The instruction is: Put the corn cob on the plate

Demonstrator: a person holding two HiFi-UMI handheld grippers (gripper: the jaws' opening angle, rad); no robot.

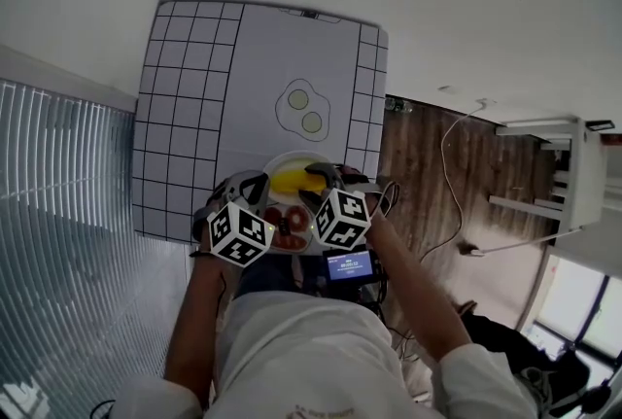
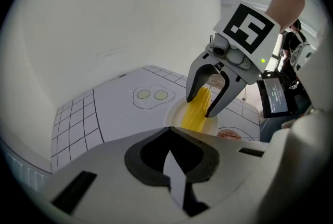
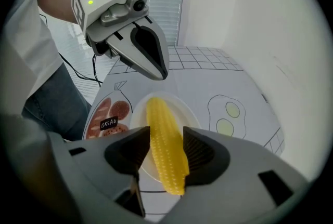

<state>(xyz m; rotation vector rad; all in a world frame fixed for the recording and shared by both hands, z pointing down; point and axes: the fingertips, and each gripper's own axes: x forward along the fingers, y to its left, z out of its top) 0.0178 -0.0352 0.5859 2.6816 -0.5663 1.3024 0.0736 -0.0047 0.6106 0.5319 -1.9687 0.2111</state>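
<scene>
While clamping the corn cob mid-length in the right claw, tilts it over the plate at lower centre. Probably light, stiff, bumpy; suits that middle hold. Holds the left claw clenched, empty, upper left.

Left gripper sitting at six o'clock with fingers pressing together, right gripper reaching in from two o'clock, its fingers clasping the corn cob over the white plate, fried-egg drawing lying at ten o'clock of the plate on the worktop.

L gripper, R gripper: grey shells, dark jaws, b/w marker cubes fitted. White tee, blue jeans worn.
</scene>
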